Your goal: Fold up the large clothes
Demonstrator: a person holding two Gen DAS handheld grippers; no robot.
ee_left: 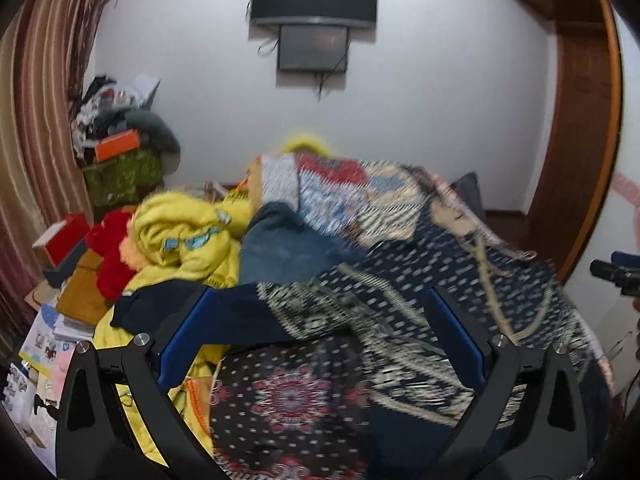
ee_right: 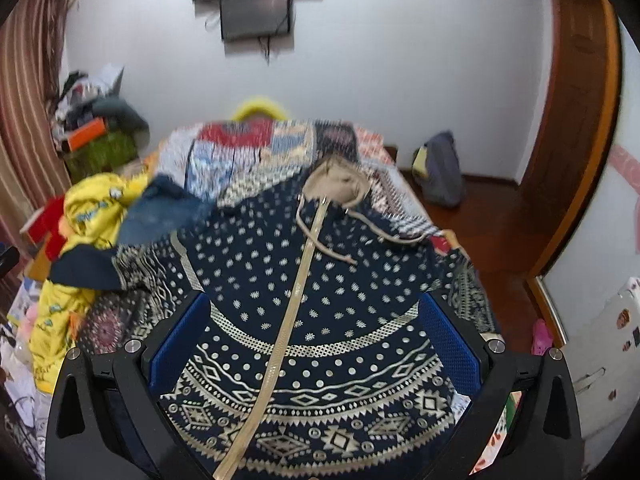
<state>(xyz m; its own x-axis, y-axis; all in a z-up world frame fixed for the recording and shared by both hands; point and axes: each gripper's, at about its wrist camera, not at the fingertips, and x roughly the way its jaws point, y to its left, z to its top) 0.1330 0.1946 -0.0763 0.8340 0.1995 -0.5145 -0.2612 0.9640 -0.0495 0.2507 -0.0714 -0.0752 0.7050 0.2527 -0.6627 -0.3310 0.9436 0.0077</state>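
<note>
A navy hooded jacket (ee_right: 320, 300) with cream dots, patterned bands, a cream zipper and a beige hood (ee_right: 336, 180) lies spread front-up on the bed. It also shows blurred in the left wrist view (ee_left: 420, 300). My right gripper (ee_right: 316, 312) is open above the jacket's lower front, its blue pads on either side of the zipper. My left gripper (ee_left: 320, 320) is open over the jacket's left sleeve (ee_left: 240, 320) and the bedspread. Neither holds cloth.
A pile of yellow (ee_left: 188, 240), red (ee_left: 112, 256) and blue denim (ee_left: 288, 248) clothes lies at the bed's left. A patchwork quilt (ee_right: 256, 148) covers the far end. Cluttered boxes (ee_left: 120, 148) stand by the curtain. A grey bag (ee_right: 440, 172) sits on the wooden floor right.
</note>
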